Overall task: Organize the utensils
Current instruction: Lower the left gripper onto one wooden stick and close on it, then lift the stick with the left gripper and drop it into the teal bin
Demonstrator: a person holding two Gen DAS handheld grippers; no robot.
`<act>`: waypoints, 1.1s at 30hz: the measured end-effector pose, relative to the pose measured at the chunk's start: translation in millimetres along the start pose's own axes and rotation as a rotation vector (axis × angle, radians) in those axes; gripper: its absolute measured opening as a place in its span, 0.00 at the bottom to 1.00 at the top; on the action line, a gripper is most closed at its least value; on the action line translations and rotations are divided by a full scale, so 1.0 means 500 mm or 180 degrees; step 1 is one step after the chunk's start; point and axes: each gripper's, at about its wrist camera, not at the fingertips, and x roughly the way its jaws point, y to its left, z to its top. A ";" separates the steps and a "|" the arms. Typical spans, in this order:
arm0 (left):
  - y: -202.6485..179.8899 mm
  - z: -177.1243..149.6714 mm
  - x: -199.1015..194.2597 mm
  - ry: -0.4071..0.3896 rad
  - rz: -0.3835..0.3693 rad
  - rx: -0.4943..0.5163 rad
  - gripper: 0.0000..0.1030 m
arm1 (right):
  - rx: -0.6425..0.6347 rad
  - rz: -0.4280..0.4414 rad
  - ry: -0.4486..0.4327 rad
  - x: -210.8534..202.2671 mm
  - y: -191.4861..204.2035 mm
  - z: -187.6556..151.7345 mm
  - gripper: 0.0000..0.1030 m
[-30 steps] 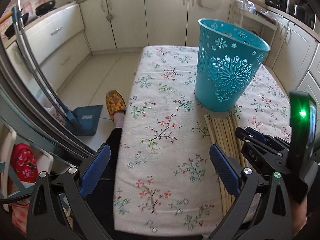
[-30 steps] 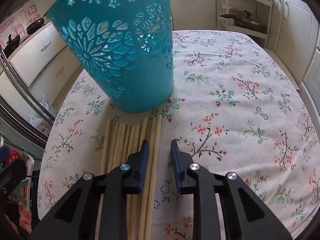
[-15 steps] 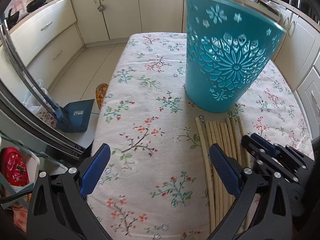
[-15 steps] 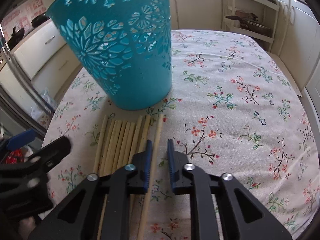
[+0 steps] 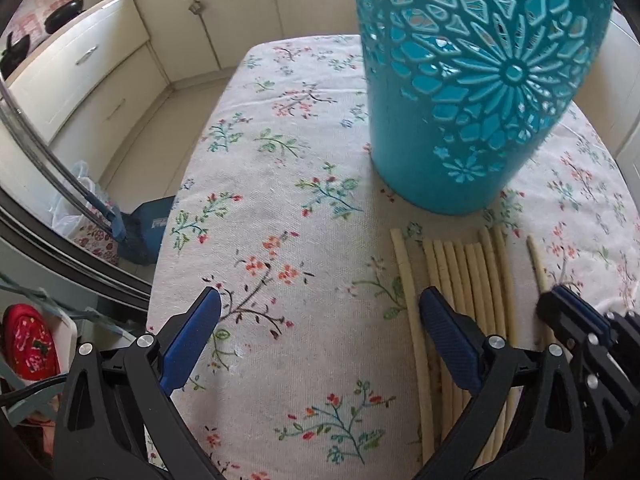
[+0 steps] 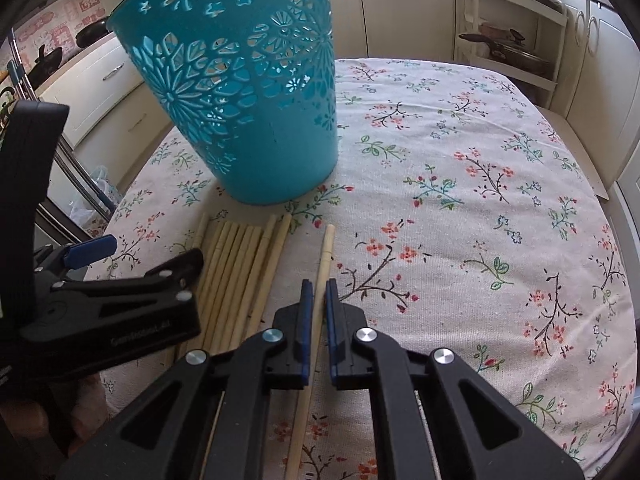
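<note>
A teal cut-out basket stands upright on the floral tablecloth. A row of several pale wooden chopsticks lies in front of it. My right gripper is shut on one chopstick, which sits apart to the right of the row and points toward the basket. It also shows in the left wrist view beside the right gripper. My left gripper is open and empty, low over the cloth, its right finger over the row's left side.
The table has its left edge close to my left gripper, with a blue dustpan on the floor below. Cream kitchen cabinets surround the table. A shelf rack with pans stands at the back right.
My right gripper closed on one chopstick and drew it right, away from the row. My left gripper moved forward and lower toward the basket and the row.
</note>
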 end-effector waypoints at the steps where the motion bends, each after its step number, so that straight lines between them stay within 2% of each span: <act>1: 0.001 0.001 0.001 -0.0009 -0.0004 -0.0005 0.93 | -0.0008 -0.0007 -0.0011 0.000 0.001 0.000 0.07; 3: 0.001 0.006 0.003 -0.0022 -0.0054 -0.0003 0.90 | -0.0025 -0.0022 -0.0042 0.001 0.002 -0.001 0.07; 5: 0.004 0.009 0.002 -0.0033 -0.0275 -0.0022 0.75 | -0.0025 -0.0016 -0.0072 0.003 0.002 -0.002 0.07; 6: 0.002 0.013 0.002 -0.0042 -0.0295 0.0008 0.64 | -0.0022 -0.0011 -0.0085 0.003 0.001 -0.003 0.07; 7: -0.002 0.014 -0.002 -0.0050 -0.0344 0.0065 0.49 | -0.0013 -0.0004 -0.0098 0.005 0.000 -0.002 0.07; 8: -0.008 0.014 -0.007 -0.0050 -0.0397 0.0136 0.40 | -0.0005 0.0003 -0.0101 0.004 -0.001 -0.002 0.07; 10: -0.013 0.015 -0.014 0.0018 -0.0503 0.0197 0.09 | 0.0028 0.0029 -0.0103 0.004 -0.005 -0.001 0.07; 12: -0.006 0.013 -0.025 0.0100 -0.0683 0.0195 0.06 | 0.0075 0.0063 -0.0105 0.003 -0.007 -0.002 0.07; 16: 0.023 0.002 -0.111 -0.0095 -0.0918 0.0215 0.05 | 0.0171 0.0140 -0.0092 0.000 -0.014 -0.002 0.07; 20: 0.071 0.018 -0.234 -0.0482 -0.1158 0.0108 0.05 | 0.0219 0.0173 -0.0080 0.000 -0.016 -0.001 0.07; 26: 0.109 0.117 -0.417 -0.1300 -0.1473 -0.0035 0.05 | 0.0278 0.0224 -0.0074 0.000 -0.021 0.000 0.07; 28: 0.104 0.151 -0.457 -0.1490 -0.1529 -0.0047 0.05 | 0.0284 0.0235 -0.0074 0.000 -0.024 0.000 0.07; 33: 0.094 0.205 -0.527 -0.1739 -0.1736 -0.0053 0.05 | 0.0274 0.0245 -0.0083 0.002 -0.027 0.004 0.07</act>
